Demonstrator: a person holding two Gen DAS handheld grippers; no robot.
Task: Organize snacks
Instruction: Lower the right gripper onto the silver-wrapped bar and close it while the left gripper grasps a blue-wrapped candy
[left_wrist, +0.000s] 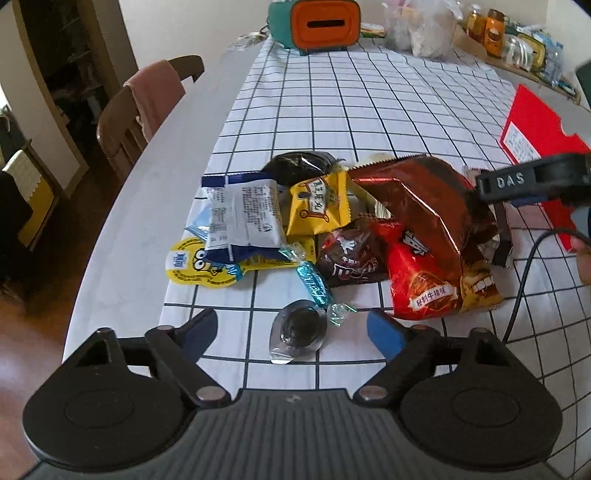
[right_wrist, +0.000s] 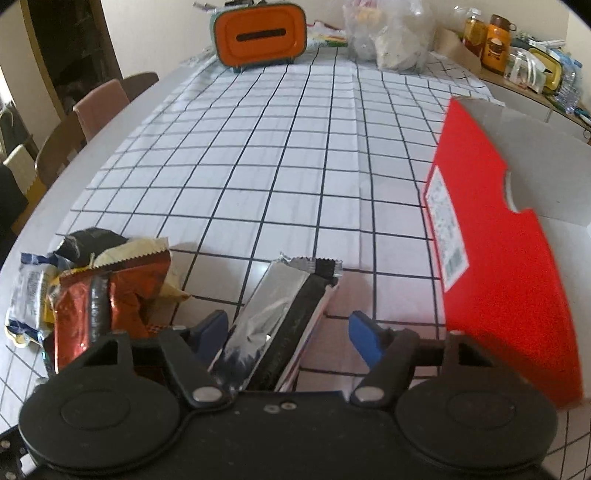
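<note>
One "DAS" claw (left_wrist: 506, 181), brown M&M's bag (left_wrist: 351, 258)

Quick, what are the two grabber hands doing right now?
Left gripper: open, holding nothing, with a small round foil snack lying between its fingers.
Right gripper: open around a silver and black wrapper, not squeezing it.

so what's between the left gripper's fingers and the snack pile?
Left wrist view: a small round foil-sealed snack lies on the checked cloth, between the left gripper and the snack pile.
</note>
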